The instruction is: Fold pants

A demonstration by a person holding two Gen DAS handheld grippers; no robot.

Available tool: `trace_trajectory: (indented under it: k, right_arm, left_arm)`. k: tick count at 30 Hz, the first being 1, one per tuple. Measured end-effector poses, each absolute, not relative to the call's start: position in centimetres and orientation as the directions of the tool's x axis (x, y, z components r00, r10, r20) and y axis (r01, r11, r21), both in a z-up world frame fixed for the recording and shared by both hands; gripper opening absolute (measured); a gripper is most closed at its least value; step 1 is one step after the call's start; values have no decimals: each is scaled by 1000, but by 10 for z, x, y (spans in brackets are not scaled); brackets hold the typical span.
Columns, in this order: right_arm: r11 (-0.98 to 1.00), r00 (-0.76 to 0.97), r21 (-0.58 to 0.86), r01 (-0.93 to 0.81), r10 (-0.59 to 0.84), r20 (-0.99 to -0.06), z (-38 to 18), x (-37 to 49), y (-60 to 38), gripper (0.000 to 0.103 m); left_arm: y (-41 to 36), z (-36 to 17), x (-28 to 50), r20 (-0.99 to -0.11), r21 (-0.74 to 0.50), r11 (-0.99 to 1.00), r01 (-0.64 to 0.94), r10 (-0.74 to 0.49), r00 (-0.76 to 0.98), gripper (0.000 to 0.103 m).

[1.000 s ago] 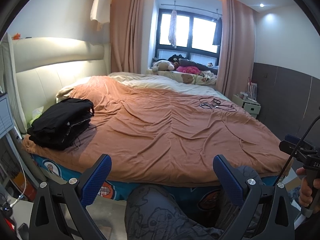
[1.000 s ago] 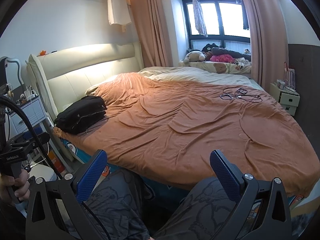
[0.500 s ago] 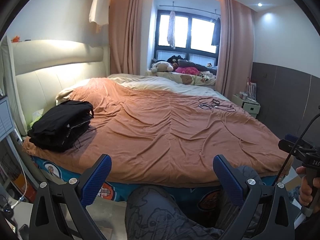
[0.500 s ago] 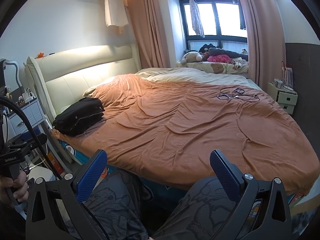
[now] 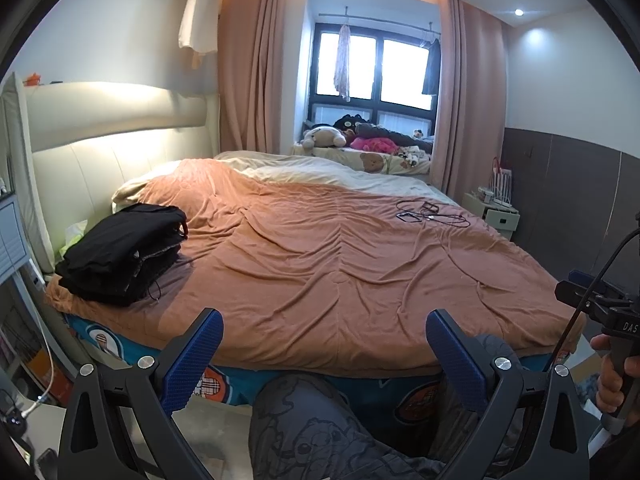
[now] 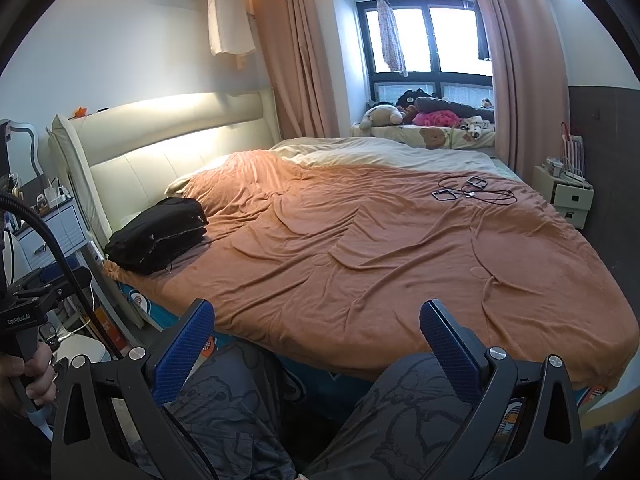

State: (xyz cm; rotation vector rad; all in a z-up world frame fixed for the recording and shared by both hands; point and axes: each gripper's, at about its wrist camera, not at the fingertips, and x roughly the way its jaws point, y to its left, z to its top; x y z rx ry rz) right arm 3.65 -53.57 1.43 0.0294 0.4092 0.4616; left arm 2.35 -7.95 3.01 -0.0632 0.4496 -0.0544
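Left gripper (image 5: 324, 354): jaws spread wide, blue-padded fingers (image 5: 192, 360) well apart, nothing held between them. It is held off the foot-side edge of the bed (image 5: 340, 392), above the person's knee (image 5: 304, 424) in grey printed fabric.

Right gripper (image 6: 316, 354): likewise wide open and empty, held low over the person's lap, both knees showing beneath it. In the left wrist view this gripper's handle appears at the right edge, gripped by the right hand (image 5: 612, 376); in the right wrist view the left hand (image 6: 28, 376) grips the other handle at the left edge, with a black cable running past it.

Pants (image 5: 124, 256): a dark, stacked bundle of black fabric lying on the orange bedspread (image 5: 340, 264) at the near corner beside the cream headboard (image 5: 104, 148). A thin drawstring trails from its near side. Whether the bundle is one garment or several cannot be determined. It is well apart from both grippers and untouched.

Other items: a tangle of black cords with small flat devices (image 5: 430, 214) lies on the far right part of the bedspread. Soft toys (image 5: 324, 136) rest on the window ledge. A small white nightstand (image 5: 496, 214) stands at the far side of the bed.
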Motion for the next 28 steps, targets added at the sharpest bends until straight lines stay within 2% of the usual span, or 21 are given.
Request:
trace_trajectory:
  k: [28]
  right_arm:
    - [900,822,103,-424,431,-373,17,30,-537,103]
  left_arm:
    - [-93,40,7,-395,-75,996,39,-66,916,102]
